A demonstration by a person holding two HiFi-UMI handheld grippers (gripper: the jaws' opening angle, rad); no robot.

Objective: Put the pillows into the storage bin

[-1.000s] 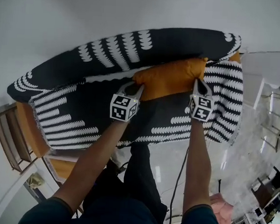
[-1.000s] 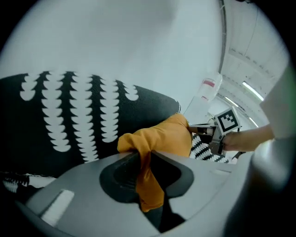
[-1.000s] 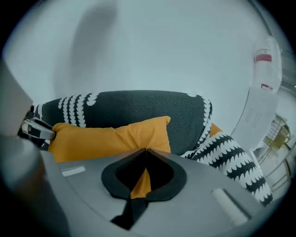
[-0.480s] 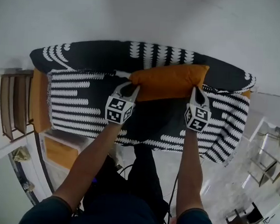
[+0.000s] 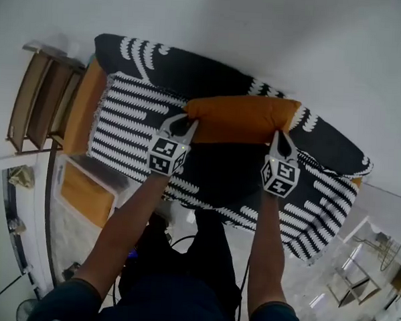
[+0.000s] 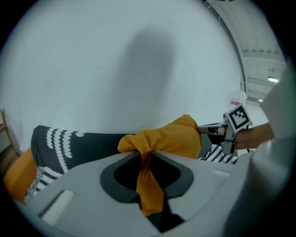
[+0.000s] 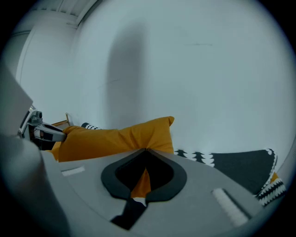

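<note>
1. Left gripper [image 5: 183,124]: its jaws are pinching a bunched corner of the orange pillow [image 5: 241,118] at the pillow's left end.
2. Orange pillow: it is hanging over the sofa throw [image 5: 132,113], toward the backrest edge, with its long axis running straight from one gripper to the other.
3. Right gripper [image 5: 281,137]: its jaws are pressing together on the pillow's right corner. Each gripper is holding one end, and no storage bin is showing.

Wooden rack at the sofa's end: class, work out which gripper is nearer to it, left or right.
Left. The left gripper grips the orange pillow at the end towards the wooden rack; the right gripper grips the pillow's opposite end, farther from the rack.
</note>
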